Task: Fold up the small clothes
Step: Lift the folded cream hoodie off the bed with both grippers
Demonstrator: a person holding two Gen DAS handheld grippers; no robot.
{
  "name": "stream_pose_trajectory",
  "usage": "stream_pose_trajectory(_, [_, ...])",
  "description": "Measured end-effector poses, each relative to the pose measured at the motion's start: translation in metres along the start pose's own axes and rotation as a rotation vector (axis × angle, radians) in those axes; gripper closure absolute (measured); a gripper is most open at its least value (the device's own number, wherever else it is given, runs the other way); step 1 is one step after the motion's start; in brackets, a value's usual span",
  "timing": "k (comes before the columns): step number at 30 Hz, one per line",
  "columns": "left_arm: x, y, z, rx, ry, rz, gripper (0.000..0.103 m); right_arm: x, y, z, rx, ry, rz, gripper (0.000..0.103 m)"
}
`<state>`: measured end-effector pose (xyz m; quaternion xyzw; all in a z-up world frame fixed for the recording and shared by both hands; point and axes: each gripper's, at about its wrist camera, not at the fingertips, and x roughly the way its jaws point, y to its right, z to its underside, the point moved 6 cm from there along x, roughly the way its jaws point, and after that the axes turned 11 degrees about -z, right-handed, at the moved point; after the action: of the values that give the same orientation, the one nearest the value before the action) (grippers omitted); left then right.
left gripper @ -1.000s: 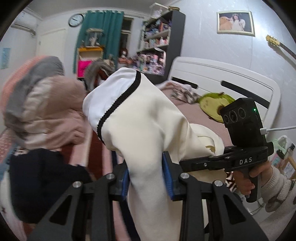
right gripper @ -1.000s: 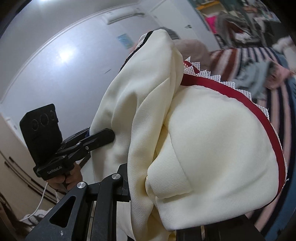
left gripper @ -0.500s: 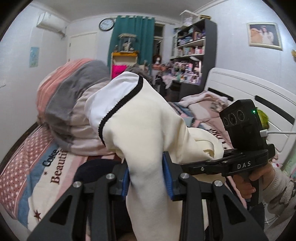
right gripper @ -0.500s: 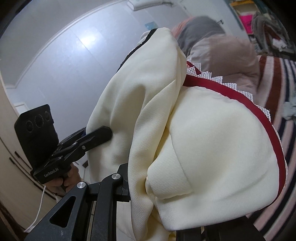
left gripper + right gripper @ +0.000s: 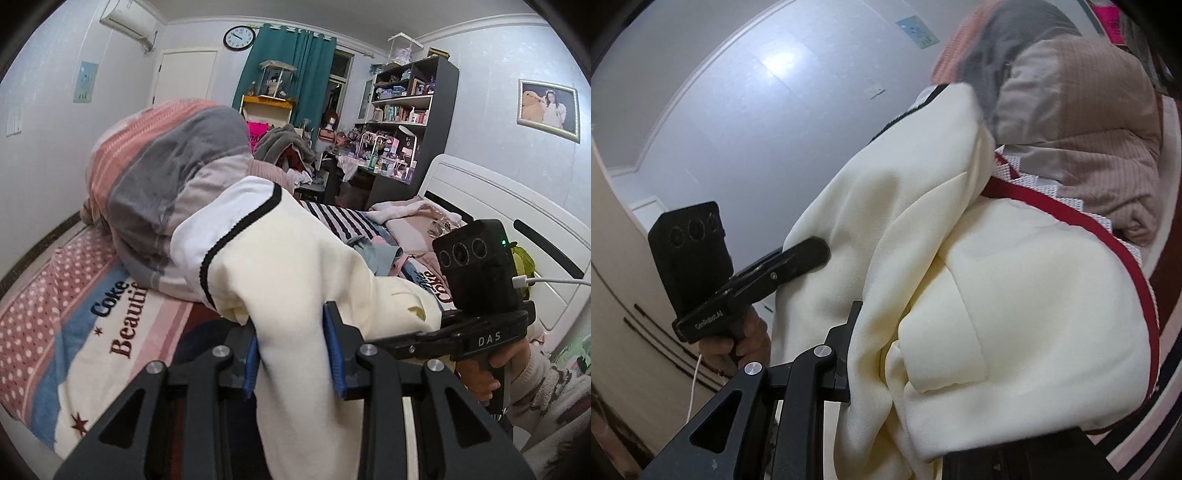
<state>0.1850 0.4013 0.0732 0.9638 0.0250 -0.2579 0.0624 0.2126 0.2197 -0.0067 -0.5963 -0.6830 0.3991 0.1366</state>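
I am swinging the cream garment (image 5: 295,266), clamped in both the left tongs (image 5: 293,350) and right tongs (image 5: 905,369), down toward the bed (image 5: 110,314), nearing the lay-flat for folding.

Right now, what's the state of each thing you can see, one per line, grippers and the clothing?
Left gripper: shut on the cream garment.
Right gripper: shut on the cream garment, its pads hidden by cloth.
Cream garment: bunched, held up between both grippers above the bed.
Bed: cluttered.
Striped blanket: heaped.
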Motion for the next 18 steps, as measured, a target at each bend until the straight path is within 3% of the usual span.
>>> stream_pose_trajectory(5, [-0.011,-0.001,0.001,0.018,0.001,-0.032,0.075,0.003,-0.009,0.006,-0.024,-0.019,-0.003,0.087])
stream_pose_trajectory(13, [0.035,-0.017,0.022,0.003,-0.084,-0.071,0.074,0.01,0.021,0.003,0.027,-0.04,0.056,0.085])
stream_pose_trajectory(18, [0.055,-0.024,0.023,0.007,-0.1,-0.086,0.066,0.015,0.033,-0.004,0.01,-0.054,0.111,0.069])
